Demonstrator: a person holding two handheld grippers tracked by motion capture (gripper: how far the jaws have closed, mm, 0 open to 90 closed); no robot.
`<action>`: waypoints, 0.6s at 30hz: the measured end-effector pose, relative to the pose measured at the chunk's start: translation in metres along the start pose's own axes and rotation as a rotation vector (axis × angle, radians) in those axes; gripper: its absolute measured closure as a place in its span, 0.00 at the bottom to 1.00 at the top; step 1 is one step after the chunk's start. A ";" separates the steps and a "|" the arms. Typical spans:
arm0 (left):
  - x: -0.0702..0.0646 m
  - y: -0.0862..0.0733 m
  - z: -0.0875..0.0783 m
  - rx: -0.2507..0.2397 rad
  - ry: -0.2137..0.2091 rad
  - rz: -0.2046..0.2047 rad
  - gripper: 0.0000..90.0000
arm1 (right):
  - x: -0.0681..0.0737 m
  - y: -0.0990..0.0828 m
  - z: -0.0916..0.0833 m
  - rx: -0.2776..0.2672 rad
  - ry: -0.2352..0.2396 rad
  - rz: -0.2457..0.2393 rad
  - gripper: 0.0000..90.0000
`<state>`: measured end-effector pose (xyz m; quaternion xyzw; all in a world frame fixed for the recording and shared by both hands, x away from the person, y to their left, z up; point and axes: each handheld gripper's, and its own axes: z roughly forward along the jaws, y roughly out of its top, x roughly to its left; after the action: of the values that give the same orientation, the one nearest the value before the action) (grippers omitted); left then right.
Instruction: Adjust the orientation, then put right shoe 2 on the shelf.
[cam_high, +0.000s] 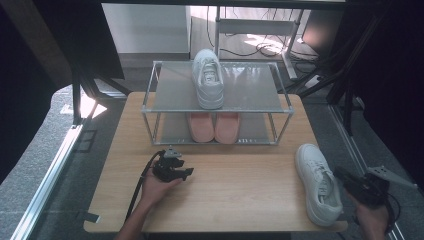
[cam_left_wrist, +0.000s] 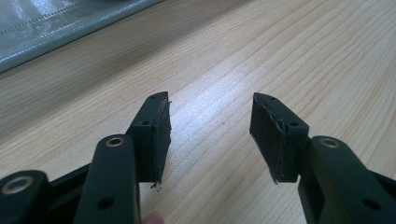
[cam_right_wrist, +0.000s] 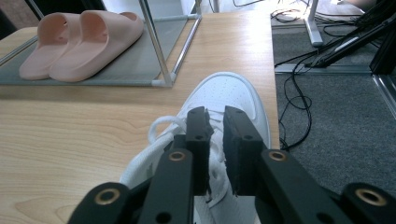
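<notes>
We see white lace-up sneaker (cam_high: 317, 182) upright on its sole at table's right front edge, toe pointing away toward rack, laces loose. In right gripper view we see same sneaker (cam_right_wrist: 229, 100), perforated toe cap ahead, tongue and laces nearest.

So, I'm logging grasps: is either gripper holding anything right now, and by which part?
Nothing is held. The right gripper hovers over the white sneaker's laces, jaws slightly apart with nothing between them. The left gripper is open above the table.
</notes>
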<state>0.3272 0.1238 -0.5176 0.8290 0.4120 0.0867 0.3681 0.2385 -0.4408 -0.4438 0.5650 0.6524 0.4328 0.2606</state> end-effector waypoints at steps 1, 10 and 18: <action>0.000 0.000 0.000 0.001 0.000 0.000 0.54 | 0.000 -0.001 0.000 -0.005 -0.004 0.004 0.87; -0.001 0.000 0.000 0.002 0.000 0.002 0.54 | 0.002 -0.011 -0.007 0.014 -0.045 -0.005 0.74; 0.000 0.000 0.000 -0.002 0.000 -0.001 0.54 | 0.003 -0.016 -0.013 0.003 -0.061 0.011 0.66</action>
<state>0.3271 0.1238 -0.5172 0.8283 0.4125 0.0871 0.3690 0.2191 -0.4409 -0.4502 0.5819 0.6416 0.4157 0.2772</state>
